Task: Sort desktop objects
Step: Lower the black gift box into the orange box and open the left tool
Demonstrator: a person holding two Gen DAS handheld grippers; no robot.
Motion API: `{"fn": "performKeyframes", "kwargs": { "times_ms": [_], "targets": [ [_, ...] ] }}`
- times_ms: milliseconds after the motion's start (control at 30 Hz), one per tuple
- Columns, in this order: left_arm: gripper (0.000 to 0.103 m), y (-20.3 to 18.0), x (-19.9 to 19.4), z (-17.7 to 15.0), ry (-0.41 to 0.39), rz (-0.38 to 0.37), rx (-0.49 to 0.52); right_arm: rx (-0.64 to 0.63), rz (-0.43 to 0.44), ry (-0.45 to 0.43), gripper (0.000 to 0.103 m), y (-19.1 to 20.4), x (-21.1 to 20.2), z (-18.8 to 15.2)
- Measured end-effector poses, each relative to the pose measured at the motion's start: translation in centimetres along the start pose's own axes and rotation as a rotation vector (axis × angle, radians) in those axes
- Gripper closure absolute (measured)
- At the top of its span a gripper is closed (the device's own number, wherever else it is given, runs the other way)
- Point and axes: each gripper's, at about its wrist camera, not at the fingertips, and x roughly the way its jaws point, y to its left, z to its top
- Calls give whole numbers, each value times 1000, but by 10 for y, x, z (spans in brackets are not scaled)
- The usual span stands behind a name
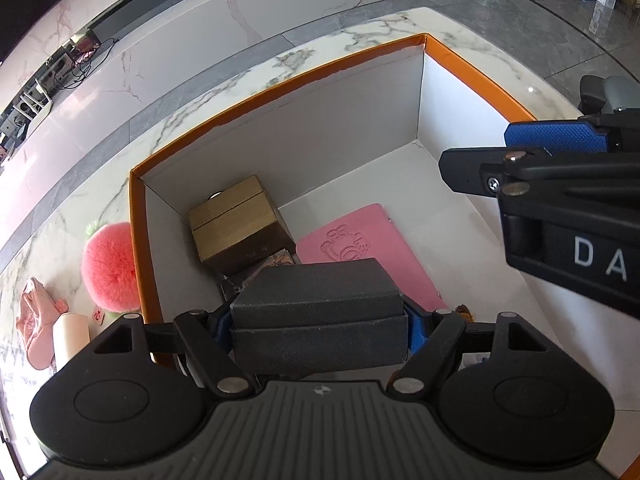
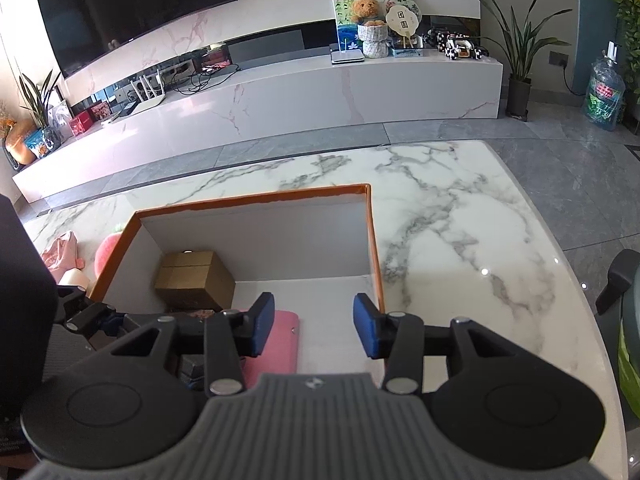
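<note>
1. Left wrist view and right wrist view both show the marble table [image 2: 460, 208], the largest surface; only the right wrist view takes in the room beyond it, with a dark wall screen [image 2: 132, 12] above a long low cabinet [image 2: 280, 96].
2. Orange-rimmed box [image 1: 280, 80], white inside, stands on the table. The left wrist view looks steeply down into it; the right wrist view sees it from behind its near wall.
3. Pink card case [image 1: 360, 240], embossed with a cartoon figure, lies flat on the box floor. The embossing shows only in the left wrist view; the right wrist view shows just a plain pink strip [image 2: 276, 344].
4. Tan cardboard box [image 1: 236, 220] sits in the box's far left corner, seen in both views [image 2: 196, 280].
5. Dark grey lidded box [image 1: 320, 312] is the item being sorted. It is clamped between the blue pads of the left gripper [image 1: 320, 322] above the orange-rimmed box's near left part, over the other contents. The grip is clear only in the left wrist view.
6. Right gripper [image 2: 314, 330] has its jaws partly apart with nothing between them, over the box's right half. In the left wrist view it enters from the right edge [image 1: 520, 156].
7. Outside the box, on the table to its left, lie a pink fluffy ball [image 1: 108, 268] and a pale pink plush toy [image 1: 38, 316], both fuller in the left wrist view.
</note>
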Motion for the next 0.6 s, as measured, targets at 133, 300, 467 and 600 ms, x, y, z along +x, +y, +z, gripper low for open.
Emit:
{"fn": "performKeyframes", "kwargs": {
  "times_ms": [133,300,467,600],
  "targets": [
    [13,5,-5,0,-7,-35,-14,1,5,0,56,0,1,0],
    [13,6,-8,0,-27,-53,-5,9,20,14,56,0,4,-2],
    [13,13,-18,2,-71,-72,-45,16,26,17,56,0,4,-2],
    [14,19,-24,5,-82,-71,-58,20,28,11,57,0,3,-2]
  ]
}}
